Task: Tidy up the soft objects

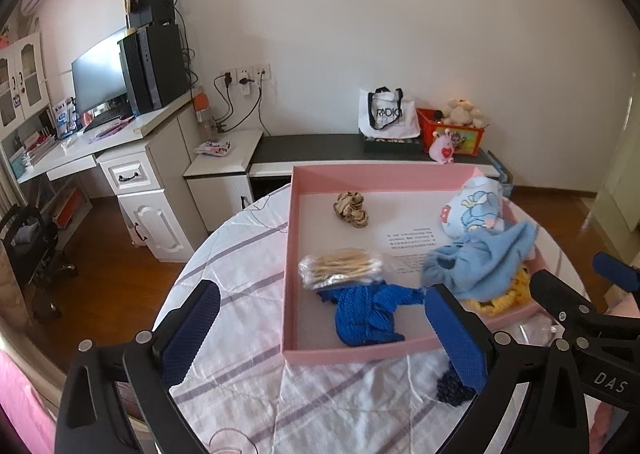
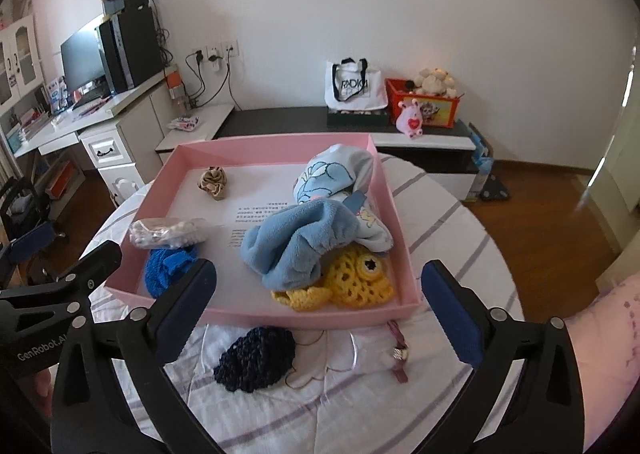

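A shallow pink cardboard tray (image 2: pixel 394 209) sits on a round table covered with a white quilted cloth with grey-purple stripes (image 2: pixel 448 230), and most of the soft things lie inside it. Near its front right corner a yellow crocheted piece with a dark star-shaped eye (image 2: pixel 356 282) rests under a crumpled light-blue fleece cloth (image 2: pixel 296 246), which leans against a white fabric bundle printed with blue cartoon figures (image 2: pixel 336 173). At the front left lies a bright blue knitted piece (image 2: pixel 168 266), touched from behind by a clear plastic bag of cotton swabs (image 2: pixel 168 232). A beige scrunchie (image 2: pixel 214 181) sits alone toward the far left corner. On the tray floor is a white printed sheet (image 2: pixel 260 213).

Outside the tray, just in front of its near wall, a dark navy crocheted piece (image 2: pixel 254 358) lies on the cloth, with a small pink strap with a metal charm (image 2: pixel 398 354) to its right.

The right gripper (image 2: pixel 320 302) hangs above the table's near edge, jaws spread wide with nothing between them. The left gripper (image 1: pixel 320 326) is likewise wide apart and empty, to the tray's left.
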The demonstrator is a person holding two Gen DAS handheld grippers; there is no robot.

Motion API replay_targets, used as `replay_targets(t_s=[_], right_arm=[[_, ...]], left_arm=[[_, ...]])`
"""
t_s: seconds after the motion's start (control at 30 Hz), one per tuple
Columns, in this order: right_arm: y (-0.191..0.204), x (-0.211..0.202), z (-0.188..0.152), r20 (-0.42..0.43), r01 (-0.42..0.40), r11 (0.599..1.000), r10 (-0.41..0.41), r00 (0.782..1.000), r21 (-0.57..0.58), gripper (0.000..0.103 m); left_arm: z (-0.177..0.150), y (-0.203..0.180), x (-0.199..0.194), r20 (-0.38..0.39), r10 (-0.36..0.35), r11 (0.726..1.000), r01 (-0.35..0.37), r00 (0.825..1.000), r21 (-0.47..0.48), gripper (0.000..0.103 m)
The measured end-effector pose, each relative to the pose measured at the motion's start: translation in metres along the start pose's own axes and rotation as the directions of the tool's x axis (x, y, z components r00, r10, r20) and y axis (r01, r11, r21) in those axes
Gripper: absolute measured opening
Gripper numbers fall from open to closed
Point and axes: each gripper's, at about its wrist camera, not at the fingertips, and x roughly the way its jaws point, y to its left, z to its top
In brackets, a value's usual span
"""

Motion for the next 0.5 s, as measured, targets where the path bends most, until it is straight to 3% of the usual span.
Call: replay_targets(t_s=[0.5], right_arm=[[-0.011,-0.067,-0.025,0.084,0.015,1.0,-0.013,0.996,-0.025,0.103]], left_arm=[[-0.042,-0.011,-0.086,0.073,-0.015,1.0,0.015,0.997,-0.008,0.103]])
